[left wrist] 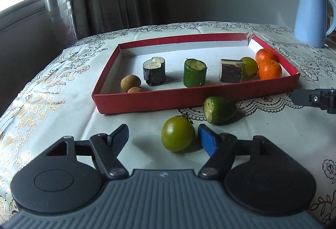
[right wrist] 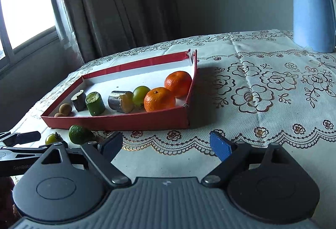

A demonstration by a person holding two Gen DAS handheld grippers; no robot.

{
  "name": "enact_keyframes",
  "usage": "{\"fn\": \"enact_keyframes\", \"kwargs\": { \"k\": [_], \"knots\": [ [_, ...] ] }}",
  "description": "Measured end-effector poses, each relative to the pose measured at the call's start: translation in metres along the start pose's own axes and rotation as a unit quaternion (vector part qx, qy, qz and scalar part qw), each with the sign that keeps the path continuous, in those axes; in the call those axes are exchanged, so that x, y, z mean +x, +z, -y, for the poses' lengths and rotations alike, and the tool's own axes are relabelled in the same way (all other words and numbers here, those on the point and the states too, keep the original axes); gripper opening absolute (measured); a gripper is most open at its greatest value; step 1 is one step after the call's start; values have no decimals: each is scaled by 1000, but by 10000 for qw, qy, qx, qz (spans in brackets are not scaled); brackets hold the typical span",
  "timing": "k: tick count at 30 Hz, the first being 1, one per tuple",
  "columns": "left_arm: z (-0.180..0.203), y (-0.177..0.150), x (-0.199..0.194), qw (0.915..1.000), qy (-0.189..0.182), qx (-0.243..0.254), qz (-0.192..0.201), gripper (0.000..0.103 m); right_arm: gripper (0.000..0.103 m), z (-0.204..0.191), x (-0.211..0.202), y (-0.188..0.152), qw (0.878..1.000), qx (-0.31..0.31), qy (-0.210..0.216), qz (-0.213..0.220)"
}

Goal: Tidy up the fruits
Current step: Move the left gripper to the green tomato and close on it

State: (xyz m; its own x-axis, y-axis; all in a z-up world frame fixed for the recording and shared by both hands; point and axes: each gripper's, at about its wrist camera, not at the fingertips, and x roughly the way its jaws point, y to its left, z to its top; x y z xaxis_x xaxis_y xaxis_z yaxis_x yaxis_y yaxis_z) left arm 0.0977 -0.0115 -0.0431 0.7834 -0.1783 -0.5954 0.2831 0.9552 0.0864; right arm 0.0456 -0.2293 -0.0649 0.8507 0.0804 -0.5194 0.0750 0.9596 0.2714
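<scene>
Left wrist view: the left tongs (left wrist: pixel 163 134), spread wide, hang directly before the green tomato (left wrist: pixel 177 134) lying outside the red tray (left wrist: pixel 189 98) on the surface's near edge.

Right wrist view: the right tongs (right wrist: pixel 167 144), spread and empty, sit farther off.

Black tongs (left wrist: pixel 163 136), one blue pad, grey ribbed body, silver pivot screws

Both low wrist views face the red tray (left wrist: pixel 195 98), left nearer, right from its right.
</scene>
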Motion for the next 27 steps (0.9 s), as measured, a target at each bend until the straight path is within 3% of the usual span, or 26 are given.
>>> {"fn": "enact_keyframes", "kwargs": {
  "k": [8, 13, 19, 22, 27],
  "knots": [
    [8, -3, -4, 9997, -129, 162, 119, 40, 90, -3, 4, 0, 9998, -82, -108, -127],
    [15, -4, -5, 9992, 16, 353, 183, 39, 90, -8, 7, 0, 9992, -227, -239, -231],
    [13, -4, -5, 9994, -16, 282, 176, 39, 91, -28, 15, -2, 9933, -828, -666, -457],
    [12, -4, -5, 9995, -27, 272, 173, 39, 100, -36, 19, -3, 9878, -1075, -1004, -506],
    [11, -5, -6, 9995, -108, 234, 183, 32, 100, -33, 18, -3, 9885, -1018, -979, -533]
  ]
}}
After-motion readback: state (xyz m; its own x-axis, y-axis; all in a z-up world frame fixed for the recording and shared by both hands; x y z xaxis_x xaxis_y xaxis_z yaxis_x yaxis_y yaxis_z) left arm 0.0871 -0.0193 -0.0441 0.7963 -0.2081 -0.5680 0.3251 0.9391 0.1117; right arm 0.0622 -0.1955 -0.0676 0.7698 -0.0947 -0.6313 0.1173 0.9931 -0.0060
